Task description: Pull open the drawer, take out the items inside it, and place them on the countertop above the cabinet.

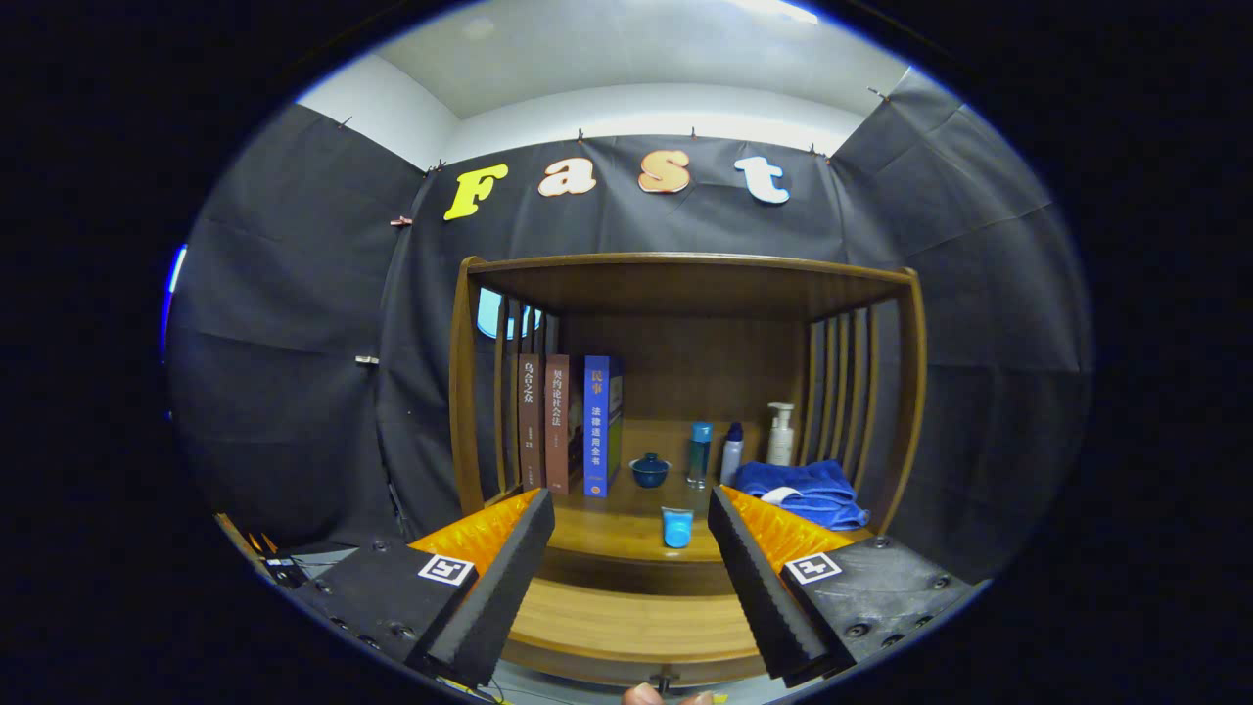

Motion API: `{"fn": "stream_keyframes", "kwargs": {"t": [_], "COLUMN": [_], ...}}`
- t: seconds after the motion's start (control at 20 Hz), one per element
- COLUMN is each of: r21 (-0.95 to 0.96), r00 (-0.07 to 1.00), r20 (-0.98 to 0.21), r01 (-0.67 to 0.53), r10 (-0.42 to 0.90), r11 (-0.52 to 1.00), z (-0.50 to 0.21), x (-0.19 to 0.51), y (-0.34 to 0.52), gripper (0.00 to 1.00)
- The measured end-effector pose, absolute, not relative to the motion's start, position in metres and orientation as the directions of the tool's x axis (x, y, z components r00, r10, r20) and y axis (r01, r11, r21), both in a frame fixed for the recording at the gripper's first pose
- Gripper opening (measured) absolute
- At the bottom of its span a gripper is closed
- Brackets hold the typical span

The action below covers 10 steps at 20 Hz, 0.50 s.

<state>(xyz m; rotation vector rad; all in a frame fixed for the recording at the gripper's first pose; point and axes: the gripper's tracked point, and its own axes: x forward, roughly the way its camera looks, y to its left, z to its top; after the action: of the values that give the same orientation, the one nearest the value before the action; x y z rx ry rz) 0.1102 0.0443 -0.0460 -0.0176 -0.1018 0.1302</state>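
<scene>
Drawer front (pixel 636 627), a pale wooden panel, sits low between the tongs (pixel 631 563), with a small dark knob (pixel 666 678) at its lower edge; whether it is pulled out at all cannot be told from this angle. A fingertip (pixel 643 695) shows just beside the knob, nearer than the tongs.

The tongs stand wide open, both fingers spread apart and holding nothing, pointing at the wooden cabinet (pixel 910 392).

Beyond the fingers lies the desk (pixel 607 534), the wooden top above the drawer, framed by slatted sides and a flat roof. Just ahead of the tongs, about midway between the fingers, a small blue cup (pixel 676 527) stands upright near the front edge of the desk. Farther back are a dark blue bowl (pixel 649 470), a clear bottle with a blue cap (pixel 699 453) and a white bottle with a dark blue cap (pixel 731 453), all upright and near each other. Beyond the right finger, a folded blue towel (pixel 803 493) rests on the desk, and a white pump bottle (pixel 780 434) stands behind it against the slats. Beyond the left finger, three books (pixel 568 426) stand upright side by side, two brown and one blue, with the brown ones nearest the left slats.
</scene>
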Motion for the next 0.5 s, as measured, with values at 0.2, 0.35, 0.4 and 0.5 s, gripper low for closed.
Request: {"fn": "stream_keyframes", "kwargs": {"t": [0.2,0.35,0.4,0.5], "r21": [0.009,-0.005,-0.003,0.016], "r00": [0.991,0.996,0.998,0.999], "r20": [0.107,0.068,0.045,-0.010], "r01": [-0.076,-0.057,-0.048,-0.039], "r10": [0.074,0.058,0.048,0.040], "r11": [0.997,0.998,0.999,0.999], "z": [-0.096,-0.144,-0.161,-0.195], "x": [0.083,0.078,0.079,0.080], "y": [0.029,0.022,0.018,0.015], "gripper": [0.99,1.00,1.00,1.00]}}
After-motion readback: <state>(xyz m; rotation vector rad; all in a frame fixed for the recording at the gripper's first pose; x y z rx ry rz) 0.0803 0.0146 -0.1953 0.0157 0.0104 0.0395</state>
